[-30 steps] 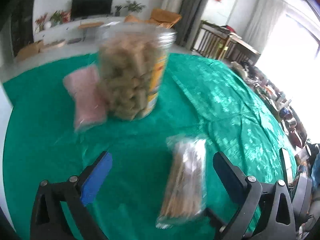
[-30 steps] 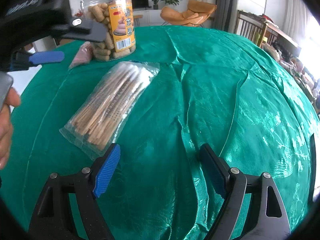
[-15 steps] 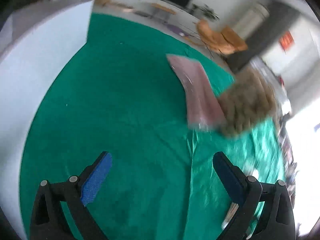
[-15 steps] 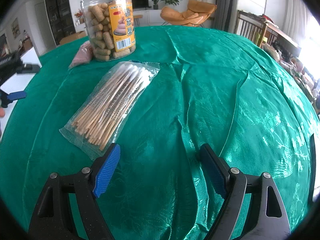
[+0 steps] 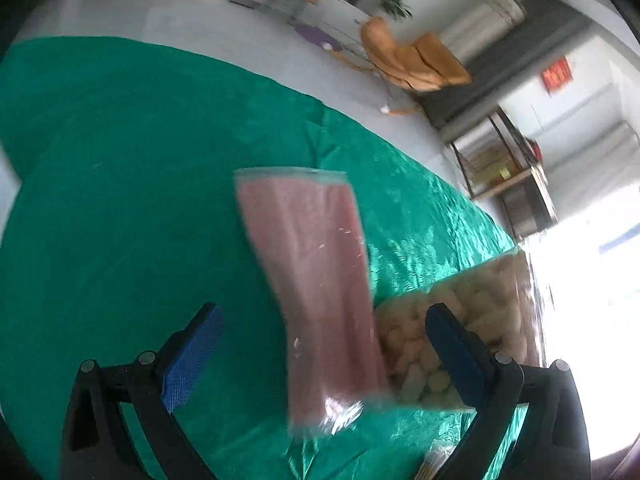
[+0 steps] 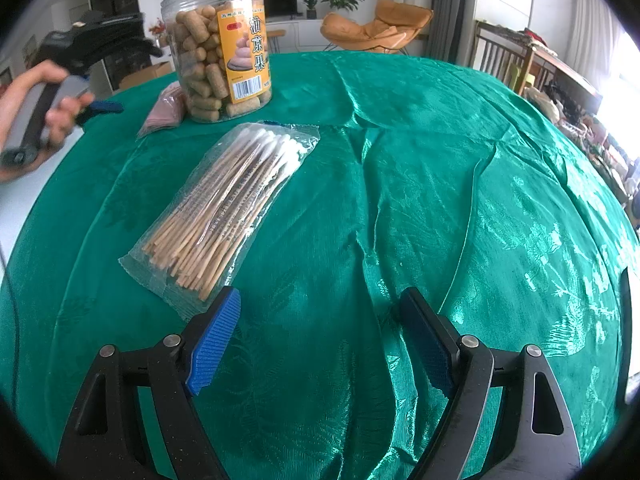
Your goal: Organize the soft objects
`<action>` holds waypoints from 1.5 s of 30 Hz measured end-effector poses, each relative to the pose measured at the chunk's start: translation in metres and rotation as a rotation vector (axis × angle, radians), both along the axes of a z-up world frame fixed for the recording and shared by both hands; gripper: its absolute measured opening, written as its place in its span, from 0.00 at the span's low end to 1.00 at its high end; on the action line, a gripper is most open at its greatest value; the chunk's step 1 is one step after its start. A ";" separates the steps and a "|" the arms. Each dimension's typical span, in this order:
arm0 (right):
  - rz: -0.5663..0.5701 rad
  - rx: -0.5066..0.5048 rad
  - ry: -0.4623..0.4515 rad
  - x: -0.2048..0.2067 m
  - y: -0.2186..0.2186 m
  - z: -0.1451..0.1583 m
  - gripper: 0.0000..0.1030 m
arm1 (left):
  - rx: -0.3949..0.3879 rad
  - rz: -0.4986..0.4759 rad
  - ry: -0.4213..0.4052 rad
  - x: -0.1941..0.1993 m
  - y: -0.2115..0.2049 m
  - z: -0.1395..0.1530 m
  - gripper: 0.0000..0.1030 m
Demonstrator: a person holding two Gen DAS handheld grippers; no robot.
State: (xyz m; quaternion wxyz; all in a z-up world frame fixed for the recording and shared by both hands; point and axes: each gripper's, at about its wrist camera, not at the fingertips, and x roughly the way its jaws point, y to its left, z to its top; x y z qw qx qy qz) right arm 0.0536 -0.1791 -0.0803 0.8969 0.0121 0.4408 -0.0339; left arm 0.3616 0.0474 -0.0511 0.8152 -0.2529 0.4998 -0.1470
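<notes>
A pink soft packet (image 5: 312, 292) in clear wrap lies on the green cloth, its near end against the snack jar (image 5: 472, 320). My left gripper (image 5: 324, 320) hangs open just above and in front of the packet, a finger on each side and no pad touching it. In the right wrist view the same pink packet (image 6: 164, 110) peeks out left of the jar (image 6: 222, 48), with a hand (image 6: 36, 104) holding the left gripper beside it. A clear bag of cotton swabs (image 6: 228, 208) lies just ahead of my open, empty right gripper (image 6: 320, 312).
The round table (image 6: 460, 200) carries a wrinkled green satin cloth. Its left edge drops off near the hand. Beyond the table stand an orange lounge chair (image 6: 376, 28), a TV unit and wooden furniture (image 6: 516, 64) at the right.
My left gripper swung to the left side of the jar and rolled. The pink packet went from far off to lying between its fingers. The right gripper stayed put.
</notes>
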 end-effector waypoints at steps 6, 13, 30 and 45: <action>0.003 0.000 0.002 0.001 0.000 0.000 0.83 | 0.104 -0.089 0.004 0.018 -0.009 -0.004 0.97; 0.003 -0.001 0.002 0.001 0.000 0.000 0.83 | 0.124 -0.054 0.021 0.030 -0.011 -0.018 0.97; 0.003 -0.001 0.002 0.001 0.000 0.000 0.84 | 0.536 -0.071 -0.072 0.012 -0.037 -0.035 0.99; 0.003 -0.001 0.002 0.001 0.001 0.000 0.84 | 0.499 -0.133 -0.065 -0.063 0.002 -0.008 0.15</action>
